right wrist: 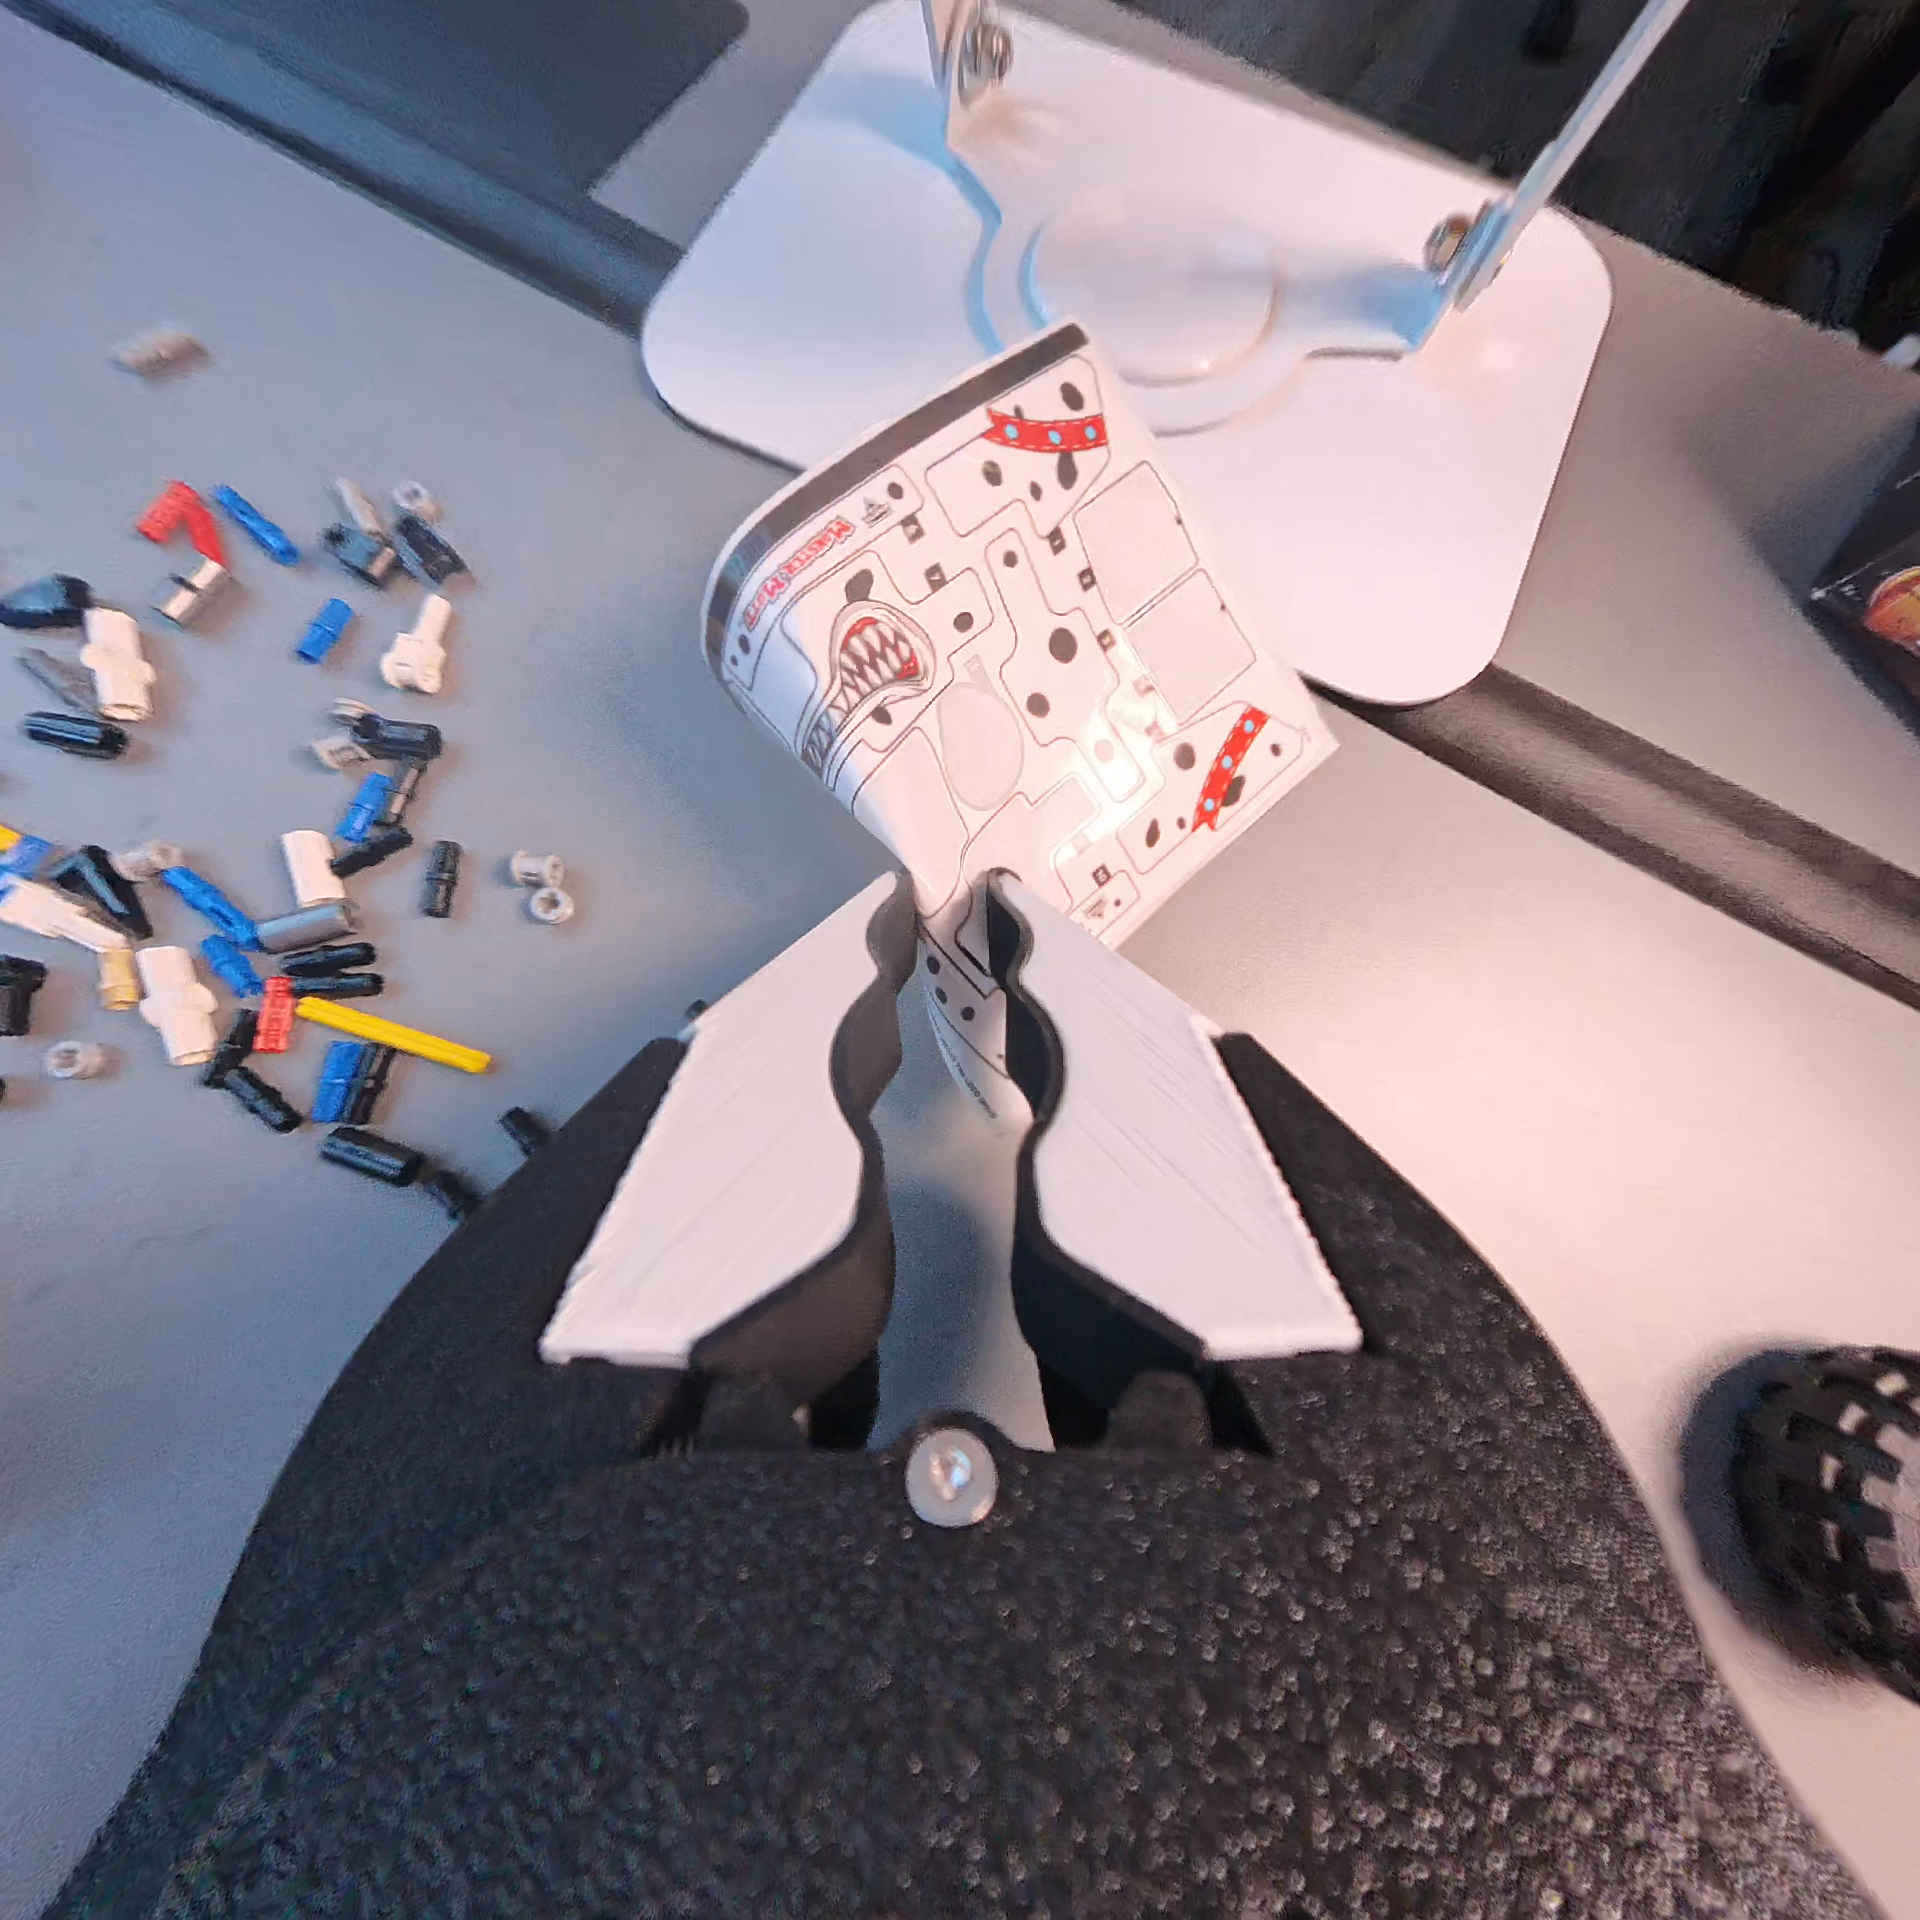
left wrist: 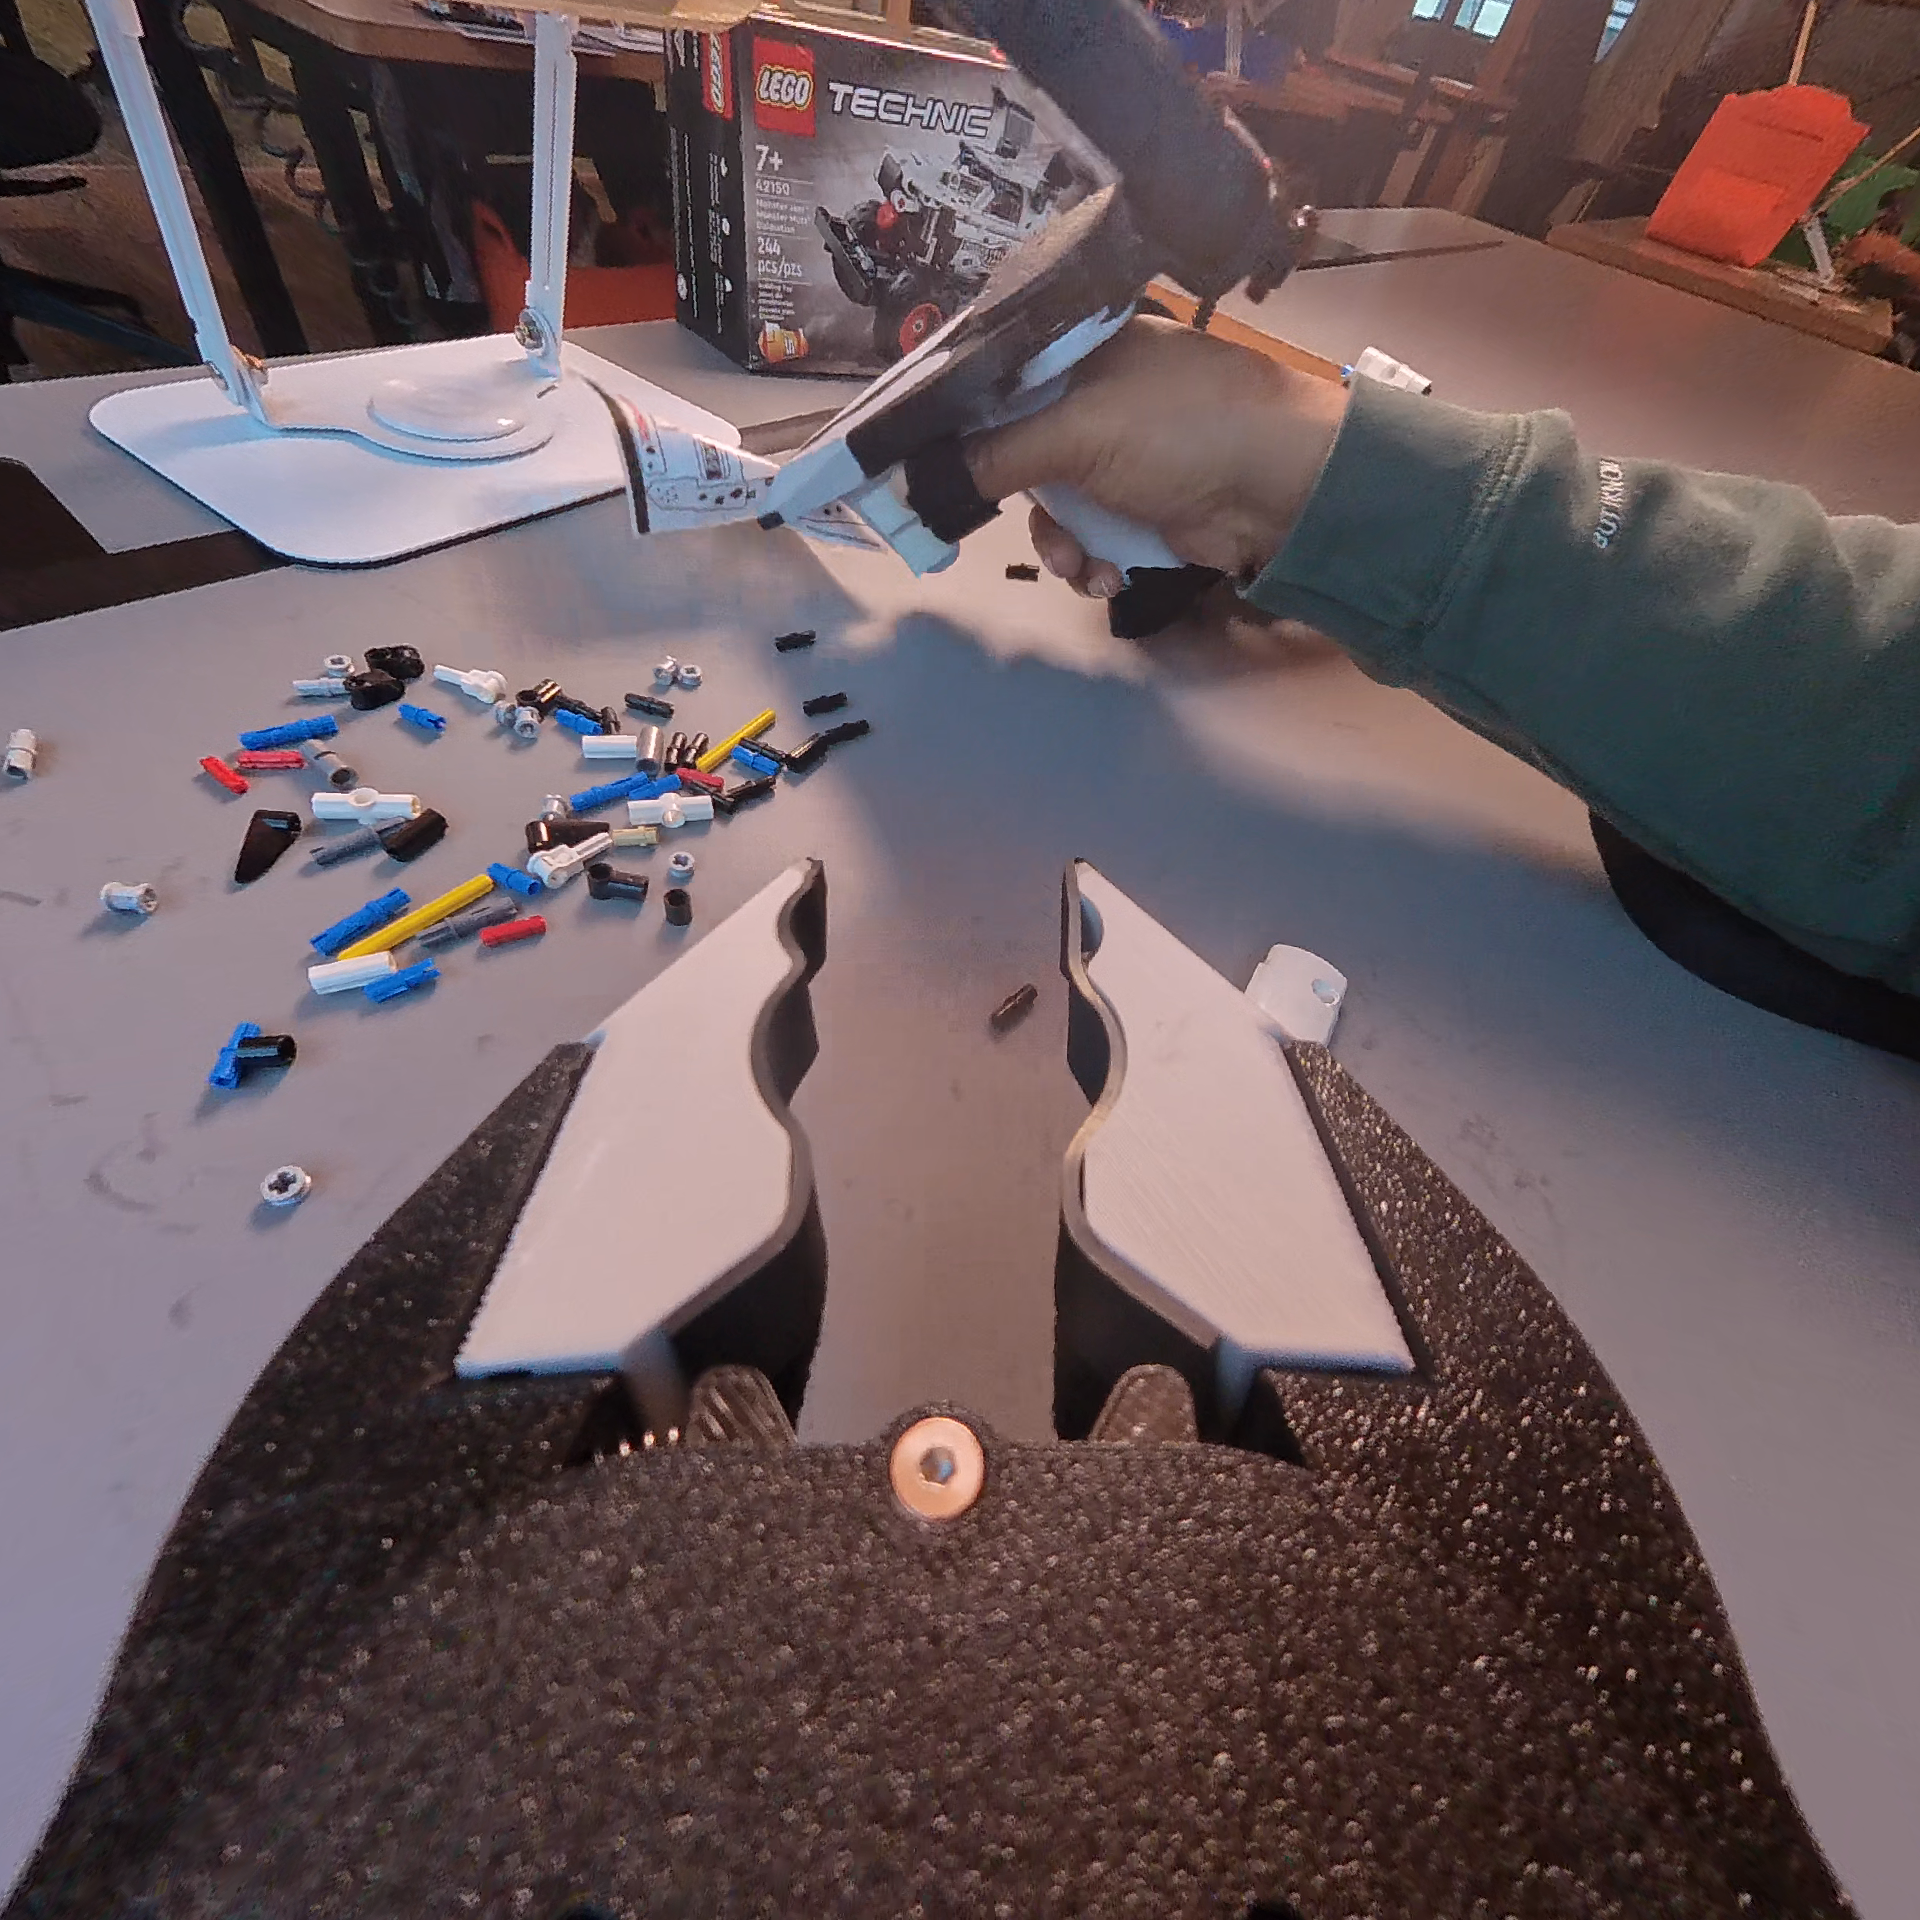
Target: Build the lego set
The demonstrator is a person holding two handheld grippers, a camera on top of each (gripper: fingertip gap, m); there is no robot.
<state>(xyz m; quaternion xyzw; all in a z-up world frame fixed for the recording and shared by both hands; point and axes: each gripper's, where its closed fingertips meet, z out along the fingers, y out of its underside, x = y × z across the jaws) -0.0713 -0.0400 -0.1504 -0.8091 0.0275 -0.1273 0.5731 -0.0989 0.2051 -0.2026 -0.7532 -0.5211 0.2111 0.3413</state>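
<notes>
Closest to me, my left gripper [left wrist: 943,883] hangs low over the grey table [left wrist: 1195,831] with its fingers spread apart and nothing between them. A single small black pin [left wrist: 1013,1006] lies just under the gap, and a translucent white part [left wrist: 1297,989] sits just beside the right finger. If I lower this gripper carelessly, I think the fingertips can push the pin away instead of taking it, because it is small and round and will roll easily.

A little farther, to the left, the loose pieces [left wrist: 499,800] are scattered: blue, black, white and red connectors and two yellow axles. They lie near each other, some touching. A sweep of either gripper through this group can scatter them toward the table edge.

Farther again, my right gripper [right wrist: 943,896] is clenched on the lower edge of the sticker sheet [right wrist: 997,644] and holds it in the air above the table. The sheet curls over and only its corner is pinched, so I judge it can slip out or crease if I move fast. It hangs just before the white stand base [right wrist: 1351,520] and could catch on it. A black tyre [right wrist: 1829,1527] lies at the right of this view, near the gripper body; a careless swing of the gripper could knock it.

Farthest, the set box [left wrist: 862,197] stands behind the stand.
</notes>
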